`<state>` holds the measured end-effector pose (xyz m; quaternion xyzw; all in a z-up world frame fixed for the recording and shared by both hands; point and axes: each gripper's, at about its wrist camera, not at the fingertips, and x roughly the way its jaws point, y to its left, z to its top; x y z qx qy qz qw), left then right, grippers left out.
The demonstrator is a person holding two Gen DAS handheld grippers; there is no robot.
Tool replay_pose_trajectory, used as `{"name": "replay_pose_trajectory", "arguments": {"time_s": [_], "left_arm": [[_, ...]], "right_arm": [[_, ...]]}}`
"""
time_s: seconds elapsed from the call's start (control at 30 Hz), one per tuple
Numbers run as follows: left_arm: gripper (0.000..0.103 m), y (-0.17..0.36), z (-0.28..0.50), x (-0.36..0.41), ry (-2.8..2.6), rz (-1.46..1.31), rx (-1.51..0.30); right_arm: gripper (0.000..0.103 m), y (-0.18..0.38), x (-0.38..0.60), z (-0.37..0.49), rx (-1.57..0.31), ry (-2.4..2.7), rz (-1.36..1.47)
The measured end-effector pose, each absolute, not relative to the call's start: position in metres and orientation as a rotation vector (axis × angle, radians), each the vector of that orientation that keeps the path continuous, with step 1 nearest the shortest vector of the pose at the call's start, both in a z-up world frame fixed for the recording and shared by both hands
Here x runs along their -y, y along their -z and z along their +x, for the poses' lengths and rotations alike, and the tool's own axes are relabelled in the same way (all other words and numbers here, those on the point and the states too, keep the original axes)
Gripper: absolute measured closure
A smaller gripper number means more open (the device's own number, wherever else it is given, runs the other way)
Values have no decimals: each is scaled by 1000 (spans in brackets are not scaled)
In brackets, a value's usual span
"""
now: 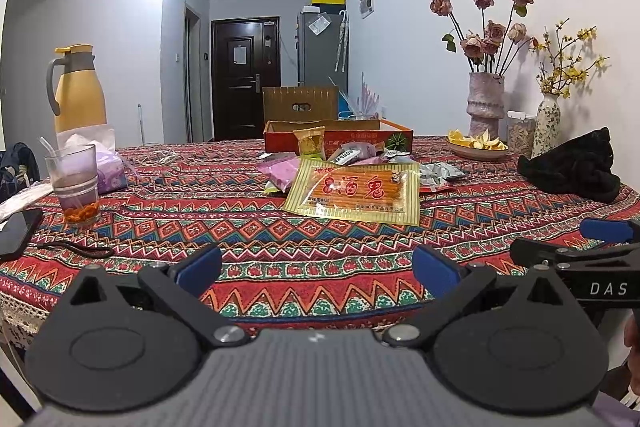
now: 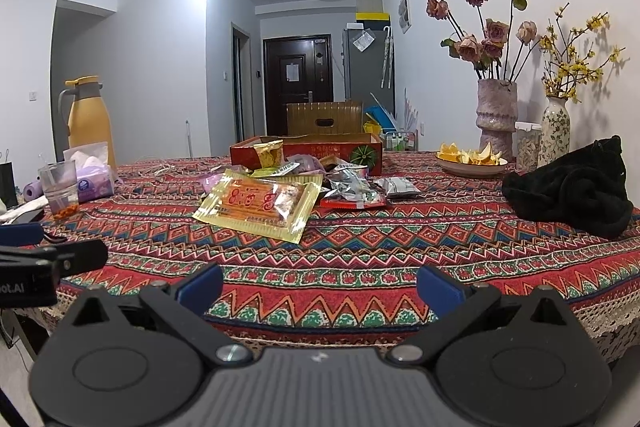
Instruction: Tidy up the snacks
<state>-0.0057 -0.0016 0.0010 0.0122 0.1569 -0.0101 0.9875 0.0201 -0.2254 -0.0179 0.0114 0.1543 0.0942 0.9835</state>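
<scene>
The left wrist view takes in a dark phone at the table's near left edge and the side of the right gripper, details the right wrist view lacks; the right wrist view instead shows a purple roll beside the tissue pack and, at its left edge, part of the left gripper.

The snacks form a loose heap on the patterned tablecloth, just in front of the red cardboard box. Nearest lies a large flat yellow packet with red characters and an orange strip inside. Behind it, touching the heap, are a pink-purple pouch, silver-grey sachets and a small orange packet leaning against the box front. A plate of orange peel sits to the right of the box, and a yellow thermos stands well to its left.

Both grippers hover low at the near table edge, well short of the box. Each has its blue-padded fingers spread wide, holding and touching nothing.
</scene>
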Motion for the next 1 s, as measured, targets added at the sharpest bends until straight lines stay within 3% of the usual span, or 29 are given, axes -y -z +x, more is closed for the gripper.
{"name": "replay_pose_trajectory", "arguments": {"time_s": [0.47,0.83,0.9,1.0], "left_arm": [[0,3,-2,2,26,46,-324],[0,13,49,-7,34,14,-407],[0,11,60,-9,39,-4,-421],[0,8,83,-13,33,-26,-448]], "right_arm": [[0,23,226,26,-305,-191,19],[0,33,222,64,-318,-158,5],[2,28,224,77,-325,-197,22],[25,17,224,105,-359,-202,6]]}}
